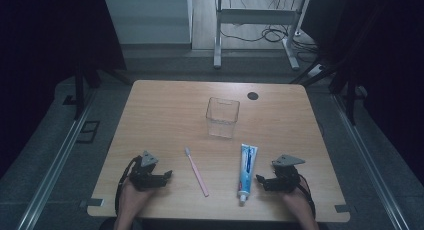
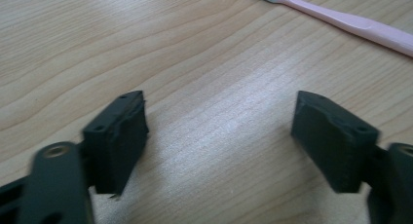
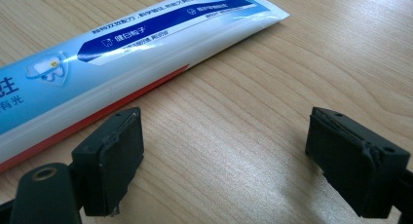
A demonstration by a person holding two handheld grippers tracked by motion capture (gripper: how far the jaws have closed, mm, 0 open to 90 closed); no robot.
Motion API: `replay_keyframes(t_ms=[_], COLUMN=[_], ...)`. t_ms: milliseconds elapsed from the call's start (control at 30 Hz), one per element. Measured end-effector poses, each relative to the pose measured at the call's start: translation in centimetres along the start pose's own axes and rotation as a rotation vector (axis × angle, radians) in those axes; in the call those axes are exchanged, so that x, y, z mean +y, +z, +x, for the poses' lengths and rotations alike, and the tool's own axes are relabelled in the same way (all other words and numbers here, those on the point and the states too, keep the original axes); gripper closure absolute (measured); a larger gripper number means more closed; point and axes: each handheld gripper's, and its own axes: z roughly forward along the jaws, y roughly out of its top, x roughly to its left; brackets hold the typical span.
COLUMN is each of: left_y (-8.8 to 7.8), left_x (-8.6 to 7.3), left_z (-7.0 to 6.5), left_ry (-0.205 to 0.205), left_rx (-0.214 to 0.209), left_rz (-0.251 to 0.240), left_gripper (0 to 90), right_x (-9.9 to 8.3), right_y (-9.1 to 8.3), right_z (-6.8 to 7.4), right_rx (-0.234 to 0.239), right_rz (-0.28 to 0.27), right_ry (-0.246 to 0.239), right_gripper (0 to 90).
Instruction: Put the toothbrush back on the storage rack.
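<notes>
The wooden surface [image 1: 165, 110] carried a clear plastic cup [image 1: 222, 117] upright near its middle, a pink toothbrush [image 1: 196, 171] lying flat and a toothpaste tube [image 1: 247, 172] to its right, well apart. The left gripper [image 1: 165, 176] rested left of the toothbrush, jaws spread wide and empty. The right gripper [image 1: 260, 181] sat just beside the tube (cap end nearest the person), likewise wide open, nothing between its jaws
</notes>
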Motion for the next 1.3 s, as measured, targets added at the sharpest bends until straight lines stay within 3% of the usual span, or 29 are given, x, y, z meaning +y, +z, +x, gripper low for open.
replay_keyframes(t_ms=[200,433,700,967,1167,1300], left_y=[-0.3,-0.7,-0.9,-0.9,-1.3,-1.1], left_x=[0.2,0.8,1.5,2.2,2.8,3.2], left_z=[-0.2,-0.7,-1.6,-2.6,-3.3,-4.0], left_ry=[0.024,0.006,-0.010,0.034,0.053,0.073], left_rx=[-0.008,-0.039,-0.114,-0.178,-0.224,-0.250], left_rz=[0.009,0.000,0.004,0.015,-0.009,-0.008], left_gripper=[36.3,52.2,66.4,77.7,88.8,89.2], right_x=[0.0,0.0,0.0,0.0,0.0,0.0], right_y=[0.0,0.0,0.0,0.0,0.0,0.0], right_z=[0.0,0.0,0.0,0.0,0.0,0.0], right_rx=[0.000,0.000,0.000,0.000,0.000,0.000], right_rz=[0.000,-0.001,0.000,0.000,0.001,0.000], right_ry=[0.000,-0.001,0.000,-0.001,0.001,0.000], right_gripper=[13.6,13.6,13.6,13.6,13.6,13.6])
